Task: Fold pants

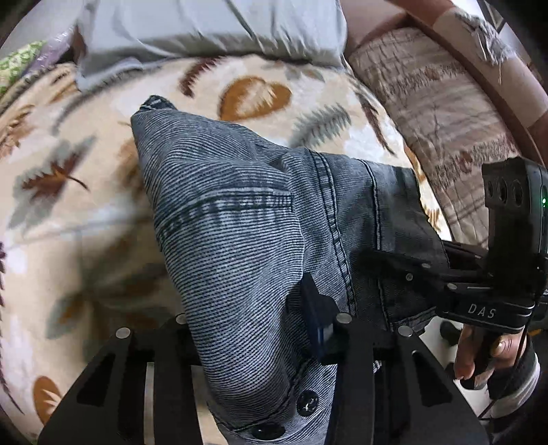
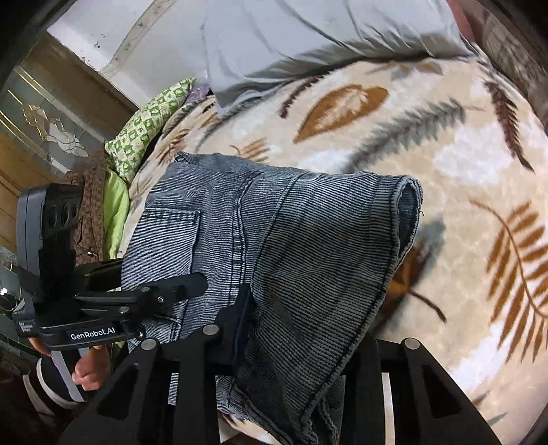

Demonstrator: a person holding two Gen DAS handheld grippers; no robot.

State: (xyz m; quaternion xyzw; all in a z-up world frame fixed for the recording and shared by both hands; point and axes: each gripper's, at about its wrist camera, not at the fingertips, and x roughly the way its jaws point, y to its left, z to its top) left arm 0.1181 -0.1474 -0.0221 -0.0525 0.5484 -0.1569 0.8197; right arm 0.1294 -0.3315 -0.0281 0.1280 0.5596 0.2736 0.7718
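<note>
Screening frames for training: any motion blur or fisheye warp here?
Left wrist view: pillow and blanket edges smeared, pants weave sharp. Right wrist view: blanket softly blurred, pants crisp; both views bend strongly at the rim, corners black.

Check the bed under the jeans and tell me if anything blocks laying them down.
Nothing visible does. Both the left gripper and right gripper already grip the jeans, held over the leaf-print blanket. The gray pillow and green cushion sit farther back, apart from the jeans.
</note>
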